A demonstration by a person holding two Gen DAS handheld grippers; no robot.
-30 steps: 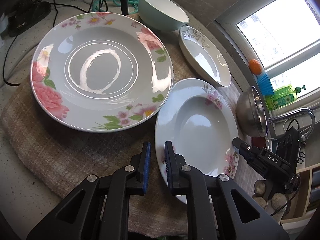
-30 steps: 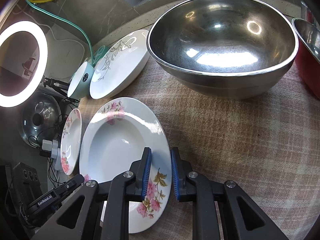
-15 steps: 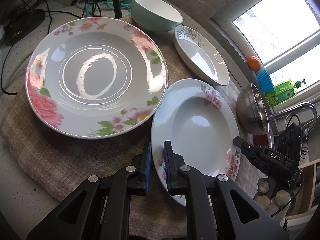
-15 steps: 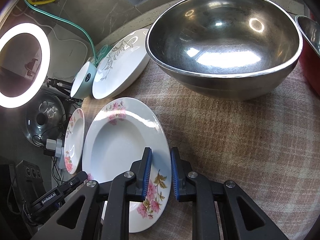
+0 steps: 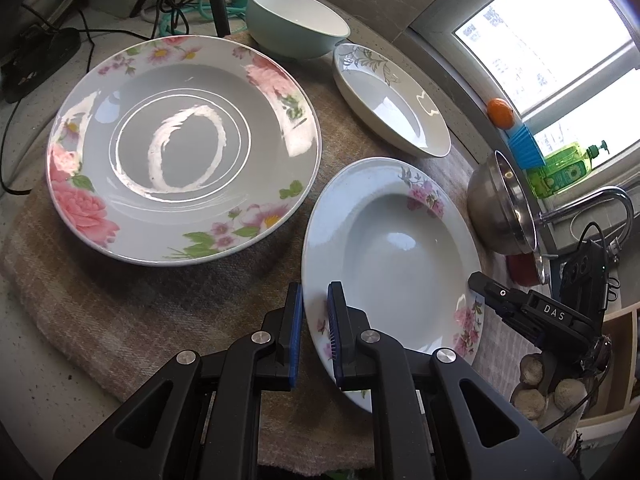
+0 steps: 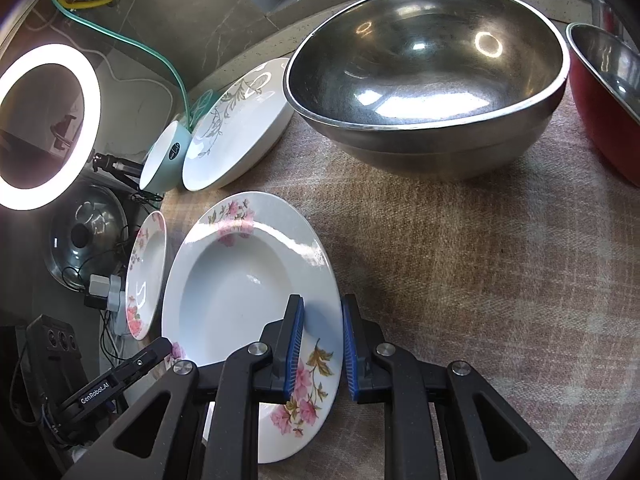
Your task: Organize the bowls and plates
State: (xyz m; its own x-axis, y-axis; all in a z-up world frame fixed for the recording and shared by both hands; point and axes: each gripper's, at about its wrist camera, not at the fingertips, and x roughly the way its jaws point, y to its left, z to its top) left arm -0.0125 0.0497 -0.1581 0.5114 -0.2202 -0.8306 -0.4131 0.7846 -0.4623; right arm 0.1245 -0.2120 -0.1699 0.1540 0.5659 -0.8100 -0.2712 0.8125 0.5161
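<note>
Both grippers are clamped on the same dish here, the white deep plate with pink flowers (image 5: 394, 256), which makes sense since a wide rim like that tips easily if you only pinch one side. The left gripper (image 5: 314, 332) has its blue pads nearly closed over the rim edge nearest it, and the right gripper (image 6: 322, 344) is pinching the opposite rim, right over the pink flower decal. So neither one is free, both are holding the plate. The plate sits on the plaid cloth (image 6: 480, 280), maybe a touch lifted, I can't tell. Taking that plate as the landmark: the big rose-pattern plate (image 5: 184, 152) is just beside it, the leaf-pattern plate (image 5: 392, 100) and mint bowl (image 5: 296, 24) are past its far edge, and the large steel bowl (image 6: 428, 76) sits near it. My guess is it's headed onto a stack.
</note>
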